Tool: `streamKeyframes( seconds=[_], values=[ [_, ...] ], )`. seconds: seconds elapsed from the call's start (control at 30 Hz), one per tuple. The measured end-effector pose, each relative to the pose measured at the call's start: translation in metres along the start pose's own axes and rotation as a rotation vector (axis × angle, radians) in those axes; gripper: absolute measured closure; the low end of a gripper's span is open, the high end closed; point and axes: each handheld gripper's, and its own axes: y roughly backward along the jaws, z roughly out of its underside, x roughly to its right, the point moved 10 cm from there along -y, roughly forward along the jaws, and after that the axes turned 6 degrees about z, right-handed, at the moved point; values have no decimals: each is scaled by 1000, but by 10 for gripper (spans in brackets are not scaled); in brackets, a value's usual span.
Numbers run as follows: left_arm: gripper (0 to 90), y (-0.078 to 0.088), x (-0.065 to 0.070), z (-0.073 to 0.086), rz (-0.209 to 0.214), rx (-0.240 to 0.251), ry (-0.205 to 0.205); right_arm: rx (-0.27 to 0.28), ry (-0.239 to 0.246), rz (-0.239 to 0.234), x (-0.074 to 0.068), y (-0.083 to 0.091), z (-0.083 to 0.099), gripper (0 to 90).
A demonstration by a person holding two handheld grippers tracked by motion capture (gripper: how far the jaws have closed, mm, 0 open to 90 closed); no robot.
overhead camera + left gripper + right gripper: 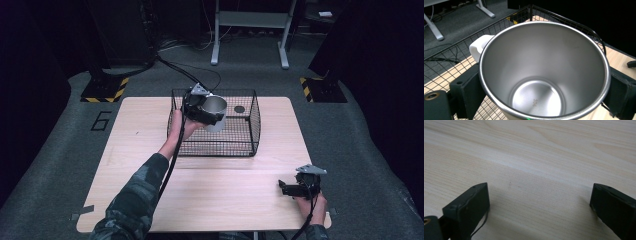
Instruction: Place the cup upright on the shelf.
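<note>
Your left claw [206, 111] grips the steel mug with a white handle [216, 113] above the black wire basket [248, 131]; lower it inside. Right claw [292, 188] idles open, empty.

A lab: hazard-striped stand bases [104, 91], floor cables [187, 70], dark curtains around the table [150, 200].

Mug [544, 72] base cut off below

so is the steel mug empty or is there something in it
Empty. The left gripper view looks straight into the steel mug and shows its bare metal bottom with only a stamped number; the left gripper holds it over the wire basket.
</note>
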Motion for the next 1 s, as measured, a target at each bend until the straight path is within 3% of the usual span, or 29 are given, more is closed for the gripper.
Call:
streamKeyframes(
  seconds=[0.23,0.7,1.0],
  values=[
    [74,-16,-9,9,-10,-45,11,1,2,0,0,0,0,23],
    [74,-36,-26,24,-28,-90,43,0,13,-3,0,0,0,27],
    [74,-52,-30,35,-32,-147,26,1,13,-4,0,0,0,28]
  ],
)
